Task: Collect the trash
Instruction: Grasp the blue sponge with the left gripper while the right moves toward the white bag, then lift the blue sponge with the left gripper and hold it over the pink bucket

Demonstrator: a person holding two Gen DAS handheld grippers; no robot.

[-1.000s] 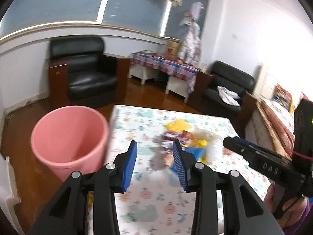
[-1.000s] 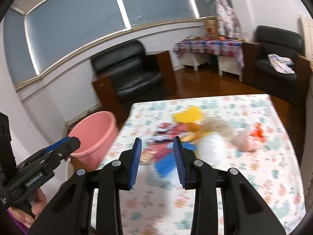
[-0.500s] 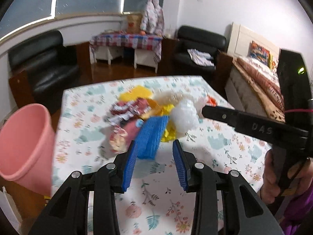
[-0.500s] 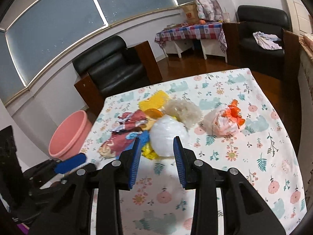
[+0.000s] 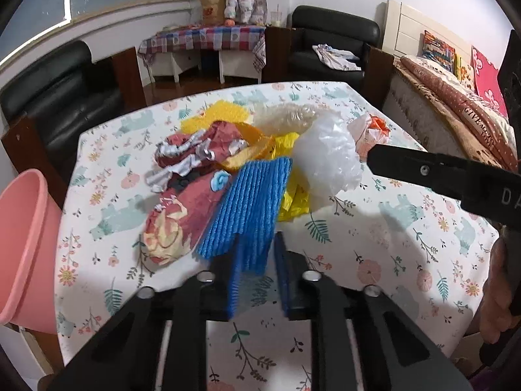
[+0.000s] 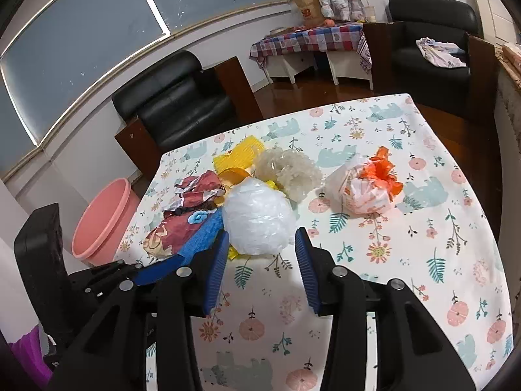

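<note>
Here the left gripper (image 5: 257, 267) has just been closing on the near edge of the blue cloth (image 5: 250, 208), whose long axis runs away from it. The right gripper (image 6: 260, 260), jaws just opened, stands empty before the white bag (image 6: 257, 218).

Two black leather armchairs (image 6: 176, 104) stand on the dark wooden floor (image 6: 276, 93) — white walls behind. A curved window (image 6: 81, 32) glows grey above a chequered-cloth side table (image 6: 309, 37).
</note>
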